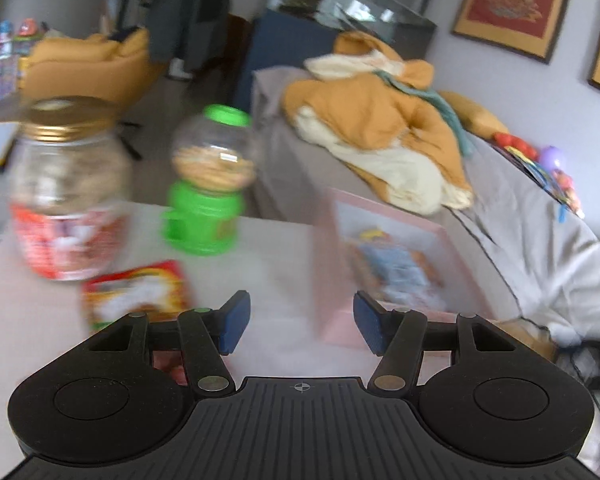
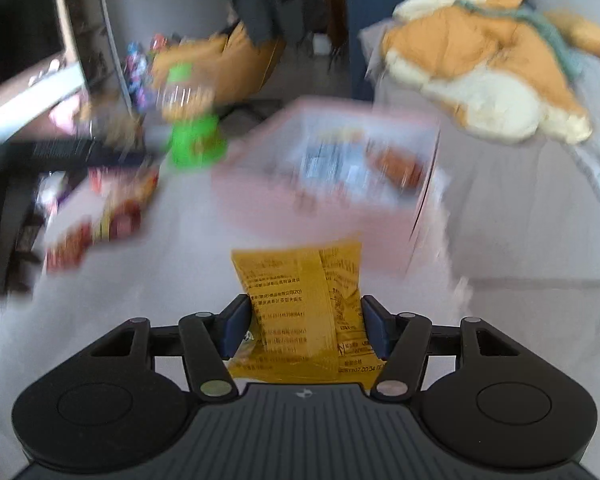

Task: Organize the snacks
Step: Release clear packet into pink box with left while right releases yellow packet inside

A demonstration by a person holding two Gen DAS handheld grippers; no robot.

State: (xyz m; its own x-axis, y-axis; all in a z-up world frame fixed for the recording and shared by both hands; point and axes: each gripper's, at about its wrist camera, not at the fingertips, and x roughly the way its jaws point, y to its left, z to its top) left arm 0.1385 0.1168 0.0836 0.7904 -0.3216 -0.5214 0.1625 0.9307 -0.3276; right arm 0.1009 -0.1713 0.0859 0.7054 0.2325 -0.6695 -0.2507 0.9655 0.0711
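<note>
My right gripper (image 2: 306, 328) is shut on a yellow snack packet (image 2: 300, 280), held above the pale table with both blue pads pressing its sides. Beyond it stands a pink box (image 2: 340, 208) with packets inside, blurred. In the left wrist view my left gripper (image 1: 300, 320) is open over bare tabletop with nothing between its pads. The pink box (image 1: 384, 264) stands just ahead to its right. A red and yellow snack packet (image 1: 136, 292) lies ahead to its left.
A gold-lidded jar (image 1: 64, 188) with a red label and a green-capped jar (image 1: 208, 184) stand at the table's far left. More red packets (image 2: 96, 220) lie on the left. A grey sofa (image 1: 520, 216) with an orange and cream jacket (image 1: 380, 128) borders the table's right side.
</note>
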